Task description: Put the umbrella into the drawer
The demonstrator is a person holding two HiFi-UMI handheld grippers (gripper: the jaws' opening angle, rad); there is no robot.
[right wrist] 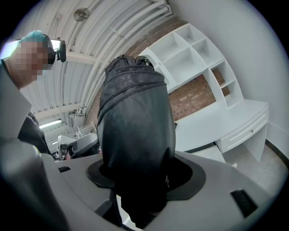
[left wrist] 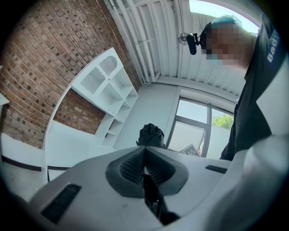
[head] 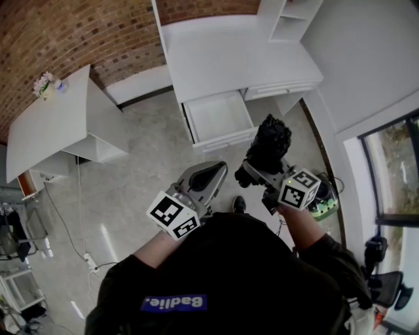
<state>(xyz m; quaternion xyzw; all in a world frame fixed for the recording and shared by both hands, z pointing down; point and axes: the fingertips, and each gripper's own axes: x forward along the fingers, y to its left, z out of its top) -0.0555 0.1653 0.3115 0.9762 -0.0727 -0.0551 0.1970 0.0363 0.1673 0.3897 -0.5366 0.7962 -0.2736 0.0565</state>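
Black and bunched in its fabric sleeve, the folded umbrella stood up out of our grey plastic right gripper. Its jaws were spread wide and clamped on the lower end. We judged that the low grip left the free end clear to lead into the drawer. Our matching left gripper carried nothing, its ribbed dark pads brought together. We held it level just beside the right one, most likely in reserve to steady the umbrella or push the drawer shut. Under both grippers lay the pale grey polished floor, with the toe of one dark shoe showing between them. Ahead of us the shallow white drawer stood pulled out of the white desk, with nothing in it that we could see. The umbrella hung in the air to its right, near but not yet over the opening, so we judged the carry unfinished and the lowering not yet begun. Farther off, a white shelf unit rose from the back of the desk. A white side table stood away to the left against the red-brown brick wall. A dark-framed window ran down the right side of the room.
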